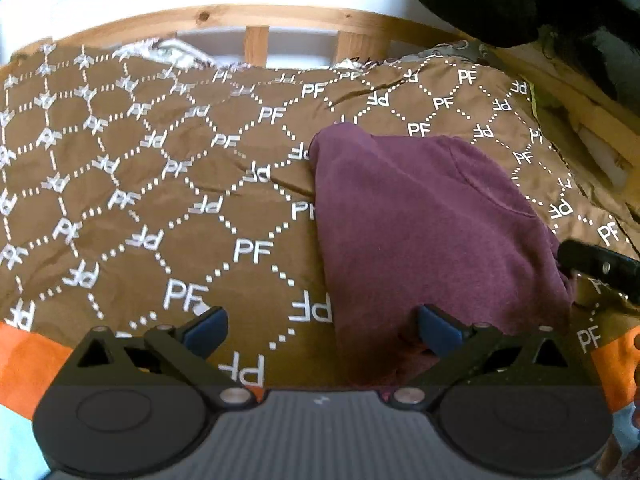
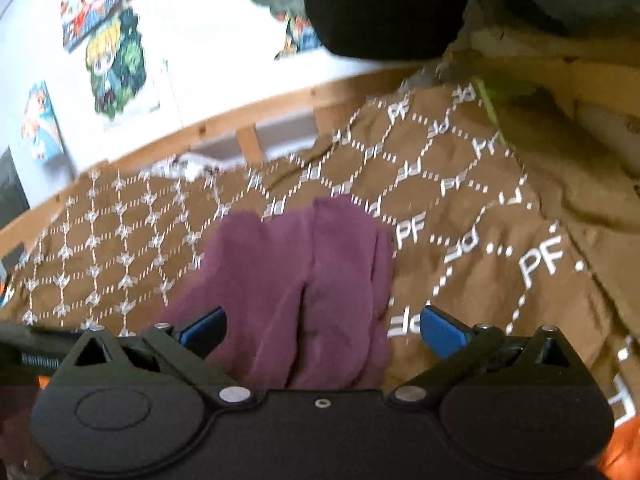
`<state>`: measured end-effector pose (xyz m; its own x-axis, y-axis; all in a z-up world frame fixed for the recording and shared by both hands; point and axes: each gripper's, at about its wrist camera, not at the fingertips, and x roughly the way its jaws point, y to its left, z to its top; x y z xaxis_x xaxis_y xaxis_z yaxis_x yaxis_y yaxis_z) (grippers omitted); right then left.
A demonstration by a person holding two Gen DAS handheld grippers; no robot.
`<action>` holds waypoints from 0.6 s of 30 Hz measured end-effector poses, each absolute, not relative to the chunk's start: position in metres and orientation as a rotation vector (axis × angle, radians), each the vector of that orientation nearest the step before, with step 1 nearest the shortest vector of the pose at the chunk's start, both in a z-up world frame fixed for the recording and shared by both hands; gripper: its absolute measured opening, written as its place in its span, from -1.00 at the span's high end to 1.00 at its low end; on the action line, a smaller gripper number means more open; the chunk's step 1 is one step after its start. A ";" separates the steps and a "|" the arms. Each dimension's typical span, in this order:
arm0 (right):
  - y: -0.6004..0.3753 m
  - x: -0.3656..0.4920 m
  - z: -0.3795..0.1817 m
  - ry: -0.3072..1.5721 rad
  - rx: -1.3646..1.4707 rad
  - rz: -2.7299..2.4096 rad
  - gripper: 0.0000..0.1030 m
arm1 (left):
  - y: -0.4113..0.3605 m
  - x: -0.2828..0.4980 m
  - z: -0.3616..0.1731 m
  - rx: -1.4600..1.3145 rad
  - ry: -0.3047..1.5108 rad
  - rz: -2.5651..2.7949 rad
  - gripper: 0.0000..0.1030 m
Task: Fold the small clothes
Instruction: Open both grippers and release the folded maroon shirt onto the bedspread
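A small maroon garment [image 1: 424, 216] lies folded on a brown bedspread printed with white letters [image 1: 160, 184]. In the left wrist view my left gripper [image 1: 322, 330] stands open just above the cloth's near left edge; its right blue pad [image 1: 438, 330] hovers over the maroon fabric, its left pad over the bedspread. Nothing is pinched. In the right wrist view the same maroon garment [image 2: 304, 280] shows layered folds, and my right gripper [image 2: 322, 330] is open above its near end, the jaws wide apart with no cloth clamped. A black part of the right gripper [image 1: 596, 266] shows at the garment's right edge.
A wooden bed frame [image 1: 256, 20] with slats runs along the far side, against a white wall with colourful pictures [image 2: 112, 60]. A dark bulky thing [image 2: 384, 4] hangs at the upper right. Orange fabric [image 1: 28, 356] borders the near edge of the bedspread.
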<state>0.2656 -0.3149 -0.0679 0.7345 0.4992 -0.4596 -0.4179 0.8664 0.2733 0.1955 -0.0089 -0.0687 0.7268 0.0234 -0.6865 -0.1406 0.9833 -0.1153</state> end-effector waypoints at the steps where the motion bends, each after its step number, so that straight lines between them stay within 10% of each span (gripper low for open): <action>1: -0.315 0.268 -0.067 0.539 0.161 0.505 -0.99 | -0.009 0.196 -0.071 -0.172 0.759 0.090 -0.99; 12: -0.312 0.338 -0.073 0.560 0.340 0.577 -0.89 | -0.030 0.212 -0.100 0.009 0.963 0.050 -0.99; 18: -0.311 0.362 -0.089 0.570 0.300 0.529 -0.24 | -0.037 0.192 -0.096 0.021 0.878 -0.053 -0.99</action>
